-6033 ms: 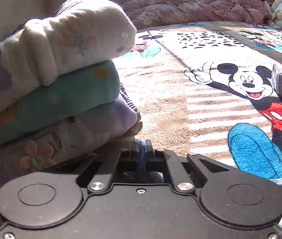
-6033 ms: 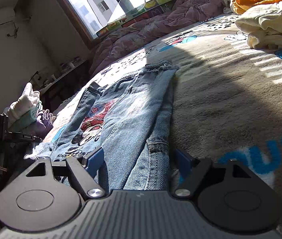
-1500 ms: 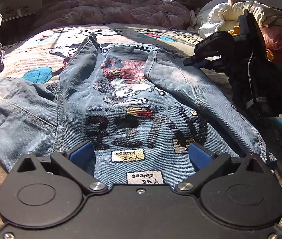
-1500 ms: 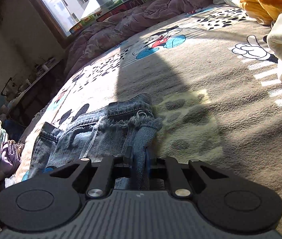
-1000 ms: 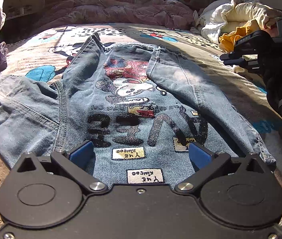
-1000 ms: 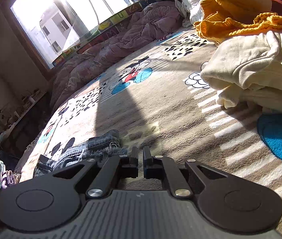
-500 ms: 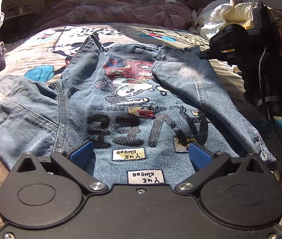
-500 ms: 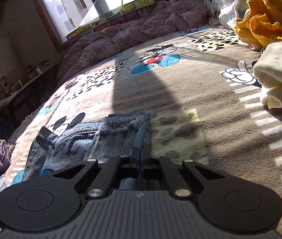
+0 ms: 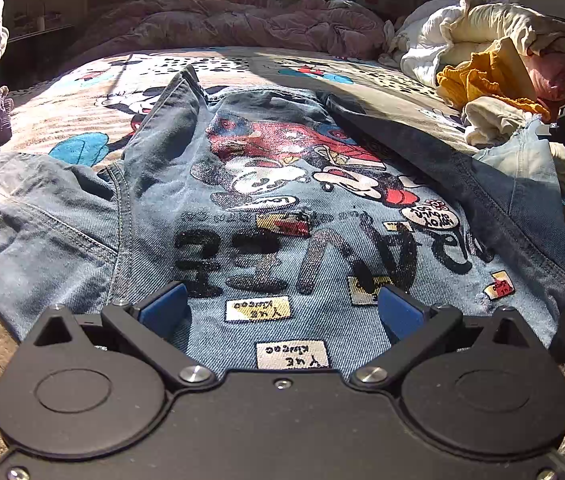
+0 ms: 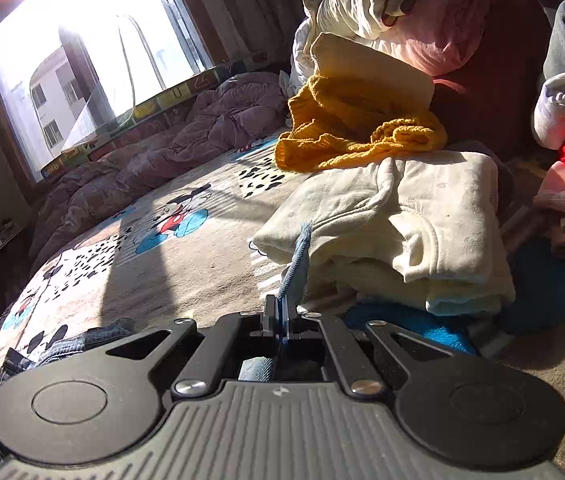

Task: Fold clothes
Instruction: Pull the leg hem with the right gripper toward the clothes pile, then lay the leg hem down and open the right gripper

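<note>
While right gripper [image 10: 282, 316] pinches only sleeve [image 9: 522, 160] edge — slip risk; left gripper [image 9: 282, 308] unclenched above jacket [image 9: 266, 208] — hem may drag.

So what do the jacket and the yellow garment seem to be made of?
Jacket: apparently blue denim, matte, with visible twill weave, seams, frayed edges and glittery print. Yellow garment: probably chunky knit yarn, with visible loops and ribbing.

home bedroom, bed [image 9: 382, 92], window [image 10: 94, 64], laundry pile [image 10: 382, 120]
</note>
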A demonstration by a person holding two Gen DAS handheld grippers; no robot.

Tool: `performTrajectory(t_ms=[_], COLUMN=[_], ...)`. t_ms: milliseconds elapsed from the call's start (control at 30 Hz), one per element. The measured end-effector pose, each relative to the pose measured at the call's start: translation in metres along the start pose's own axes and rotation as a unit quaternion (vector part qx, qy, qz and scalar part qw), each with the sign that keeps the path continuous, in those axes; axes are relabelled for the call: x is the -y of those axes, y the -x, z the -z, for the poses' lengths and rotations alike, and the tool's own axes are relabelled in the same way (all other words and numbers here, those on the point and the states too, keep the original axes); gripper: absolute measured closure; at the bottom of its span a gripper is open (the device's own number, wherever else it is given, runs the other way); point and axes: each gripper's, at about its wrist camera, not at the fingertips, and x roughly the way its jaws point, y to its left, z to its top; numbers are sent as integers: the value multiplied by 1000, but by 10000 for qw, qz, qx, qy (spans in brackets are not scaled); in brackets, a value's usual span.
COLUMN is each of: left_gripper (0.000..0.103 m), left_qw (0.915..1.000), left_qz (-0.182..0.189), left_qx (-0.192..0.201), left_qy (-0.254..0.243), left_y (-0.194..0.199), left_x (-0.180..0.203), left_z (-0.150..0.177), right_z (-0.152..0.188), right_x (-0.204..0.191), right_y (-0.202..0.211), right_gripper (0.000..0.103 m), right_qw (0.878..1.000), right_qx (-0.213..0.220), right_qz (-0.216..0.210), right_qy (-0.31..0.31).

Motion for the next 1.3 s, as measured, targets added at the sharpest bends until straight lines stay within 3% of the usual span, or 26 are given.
performTrajectory(t_ms=[200,567,633,700,767,900,1000,1133,1300], left_gripper=[1,1,1,1,1,1,1,1,1], left_qw=[10000,10000,10000,10000,10000,9999,9999,9999,9999], left_qz=[-18,-21,-24,-28,-43,-76,-79,-85,-102], left_qx=[12,51,49,46,42,20,14,19,28], left_qy=[-21,-72,-80,-80,-77,-79,-74,-83,-94], left_y=[0,1,2,2,2,1,1,1,2], left_x=[1,1,1,1,2,3,3,2,3], left_z=[0,3,3,3,3,2,2,2,3], right_z=[2,27,28,30,32,39,58,97,139], right_x=[57,92,107,124,127,109,92,73,41], right_y=[32,66,61,48,56,68,76,90,102], right_gripper=[99,100,100,99,96,96,95,71,70], right_qw=[9986,9931,9925,9904,9892,9956,9946,9802,9596], right_qx=[212,640,498,28,192,123,-369,-937,-1341], right_qz=[466,897,885,1032,1134,749,256,-352,-1035], right_qy=[-102,-394,-686,-916,-909,-545,-933,-1708,-2248])
